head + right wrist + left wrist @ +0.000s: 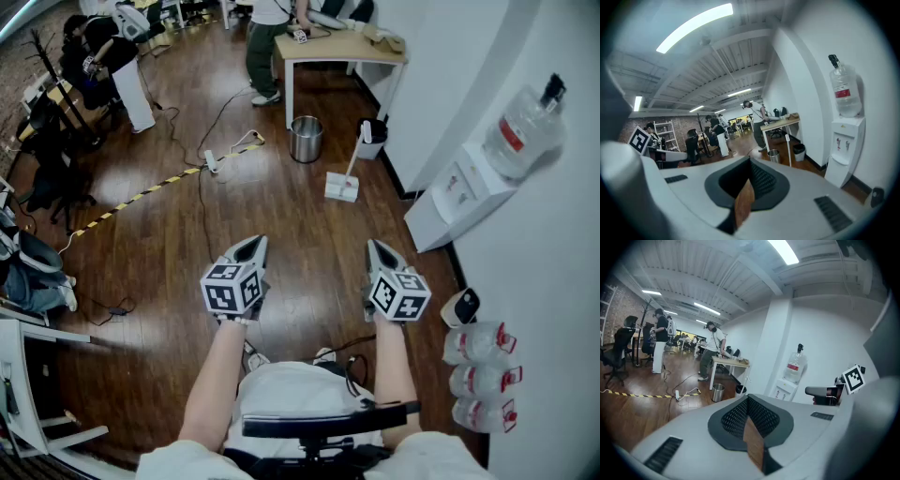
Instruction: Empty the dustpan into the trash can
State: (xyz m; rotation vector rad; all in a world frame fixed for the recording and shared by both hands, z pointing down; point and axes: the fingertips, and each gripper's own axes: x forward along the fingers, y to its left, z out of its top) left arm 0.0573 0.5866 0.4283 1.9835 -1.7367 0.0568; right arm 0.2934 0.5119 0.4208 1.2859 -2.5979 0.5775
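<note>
Red-labelled water bottles (pixel 480 380), print illegible

**Grippers hanging side by side over the floor**

The left gripper (pixel 249 247) and right gripper (pixel 379 251) are hanging level with each other close to the person, both pointing away. Farther off, a white dustpan (pixel 341 187) is standing on the wood floor (pixel 281 220), nearer than and right of a metal trash can (pixel 306 139) beside a table (pixel 342 47).

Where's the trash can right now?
In the head view, the shiny round metal trash can stands on the wooden floor at upper centre, by the pale table, with the white long-handled dustpan just right of it and nearer.
</note>
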